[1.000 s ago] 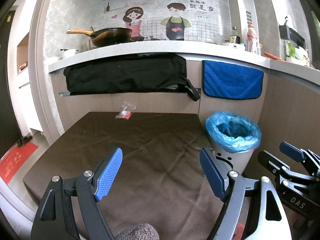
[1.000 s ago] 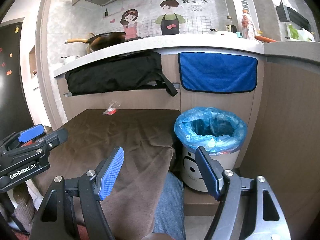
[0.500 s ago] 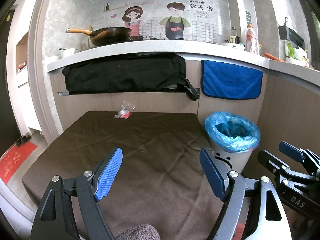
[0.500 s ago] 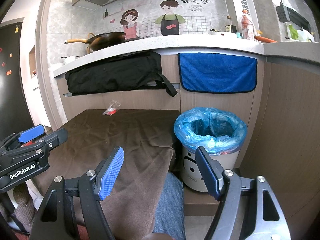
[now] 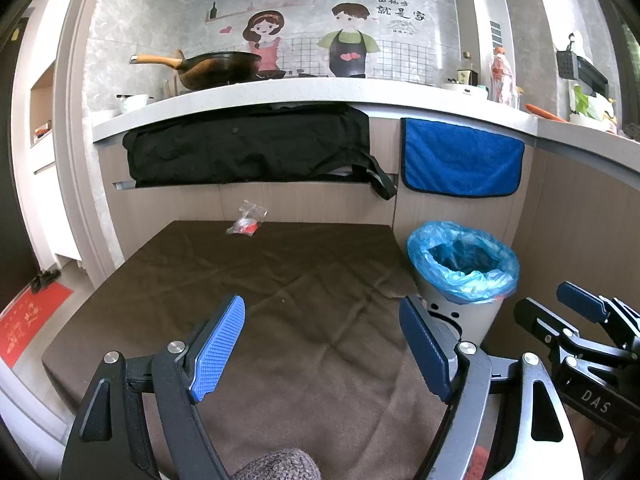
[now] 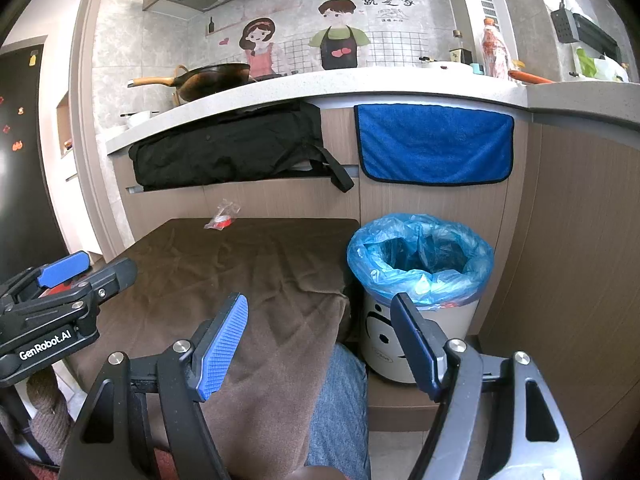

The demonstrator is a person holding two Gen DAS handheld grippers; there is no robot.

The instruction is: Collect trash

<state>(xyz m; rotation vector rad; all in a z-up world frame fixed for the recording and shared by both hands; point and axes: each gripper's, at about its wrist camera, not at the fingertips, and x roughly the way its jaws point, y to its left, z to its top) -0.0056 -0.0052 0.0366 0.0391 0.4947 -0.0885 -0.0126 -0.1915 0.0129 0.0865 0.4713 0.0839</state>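
A crumpled clear wrapper with red inside (image 5: 247, 224) (image 6: 222, 218) lies at the far edge of a table under a brown cloth (image 5: 280, 280) (image 6: 240, 264). A white bin lined with a blue bag (image 5: 462, 268) (image 6: 420, 264) stands on the floor to the table's right. My left gripper (image 5: 322, 344) hovers open over the near part of the cloth, nothing between its blue pads. My right gripper (image 6: 320, 336) is open too, over the table's right corner beside the bin. Each gripper shows at the edge of the other's view.
A kitchen counter (image 5: 320, 92) runs behind the table, with a black bag (image 5: 248, 144) and a blue towel (image 5: 460, 160) hanging from it. A wok (image 5: 216, 68) sits on top. A wooden cabinet wall (image 6: 580, 240) closes the right side. A person's jeans-clad leg (image 6: 340, 412) is below.
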